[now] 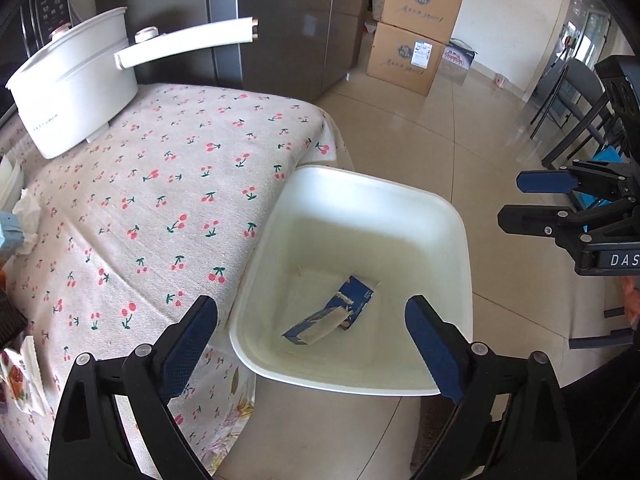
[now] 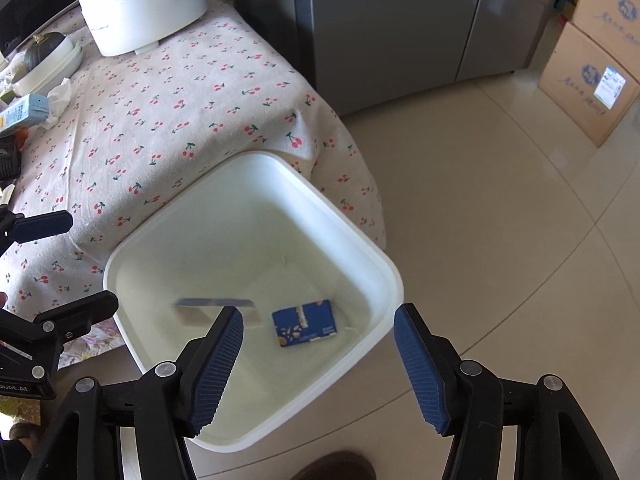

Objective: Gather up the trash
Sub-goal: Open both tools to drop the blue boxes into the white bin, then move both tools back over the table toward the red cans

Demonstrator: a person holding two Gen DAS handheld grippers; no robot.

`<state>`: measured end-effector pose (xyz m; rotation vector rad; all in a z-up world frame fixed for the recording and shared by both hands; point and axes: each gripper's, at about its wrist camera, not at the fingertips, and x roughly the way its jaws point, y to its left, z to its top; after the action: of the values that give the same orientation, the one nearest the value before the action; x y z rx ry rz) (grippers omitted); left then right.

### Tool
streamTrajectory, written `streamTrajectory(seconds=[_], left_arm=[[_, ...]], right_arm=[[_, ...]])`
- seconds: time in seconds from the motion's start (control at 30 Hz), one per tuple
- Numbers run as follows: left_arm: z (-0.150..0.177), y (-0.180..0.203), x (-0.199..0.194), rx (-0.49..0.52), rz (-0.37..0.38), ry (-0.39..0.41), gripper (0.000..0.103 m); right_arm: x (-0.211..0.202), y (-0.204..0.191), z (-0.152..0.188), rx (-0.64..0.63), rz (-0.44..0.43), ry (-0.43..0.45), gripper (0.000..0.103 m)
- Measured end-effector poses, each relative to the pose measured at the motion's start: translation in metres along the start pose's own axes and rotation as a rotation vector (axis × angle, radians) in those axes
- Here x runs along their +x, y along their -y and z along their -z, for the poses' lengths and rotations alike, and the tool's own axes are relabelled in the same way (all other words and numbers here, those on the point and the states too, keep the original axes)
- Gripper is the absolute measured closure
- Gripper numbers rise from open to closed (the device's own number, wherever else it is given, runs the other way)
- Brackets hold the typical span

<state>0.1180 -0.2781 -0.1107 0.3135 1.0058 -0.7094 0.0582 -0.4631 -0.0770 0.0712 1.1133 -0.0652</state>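
Left gripper (image 1: 312,320) jaws spread wide, nothing between pads. Right gripper (image 2: 318,352) jaws parted, released, empty. Both above white bin (image 1: 460,224) beside table (image 1: 160,184). Blue carton (image 2: 304,322) flat on bin floor; second piece (image 2: 212,304) motion-blurred, hard to identify.

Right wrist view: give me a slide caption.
Open right tongs above white bin holding two blue cartons, beside the cherry-print tablecloth.

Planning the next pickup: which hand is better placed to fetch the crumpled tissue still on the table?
Left, probably. The left tool hangs open and empty at the table edge, on the side of the crumpled tissue. The right tool is over the white bin, farther away.
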Motion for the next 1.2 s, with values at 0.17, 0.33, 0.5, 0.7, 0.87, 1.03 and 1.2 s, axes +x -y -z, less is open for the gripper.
streamTrajectory(seconds=[0.17,0.33,0.5,0.7,0.87,1.03,1.2], left_arm=[[0.008,-0.012,-0.015,-0.018,-0.028,0.007,0.007],[0.018,-0.036,-0.045,-0.069,-0.078,0.031,0.007],[0.035,-0.072,-0.082,-0.154,-0.143,0.063,0.006],[0.054,-0.117,-0.119,-0.242,-0.254,0.073,0.000],[0.073,-0.161,-0.137,-0.362,-0.333,0.032,0.000],[0.102,-0.204,-0.156,-0.466,-0.367,0.048,0.000],[0.122,-0.253,-0.179,-0.586,-0.383,0.071,0.000]], right_arm=[[-0.003,-0.008,-0.002,-0.015,-0.003,0.009,0.035],[-0.006,-0.020,-0.006,-0.017,-0.018,0.015,0.034],[-0.015,-0.037,-0.017,-0.008,-0.048,0.041,0.031],[-0.025,-0.069,-0.037,-0.001,-0.070,0.089,0.024],[-0.023,-0.105,-0.055,-0.011,-0.095,0.109,0.020],[-0.009,-0.144,-0.068,-0.031,-0.112,0.092,0.019],[0.011,-0.185,-0.077,-0.067,-0.116,0.054,0.019]])
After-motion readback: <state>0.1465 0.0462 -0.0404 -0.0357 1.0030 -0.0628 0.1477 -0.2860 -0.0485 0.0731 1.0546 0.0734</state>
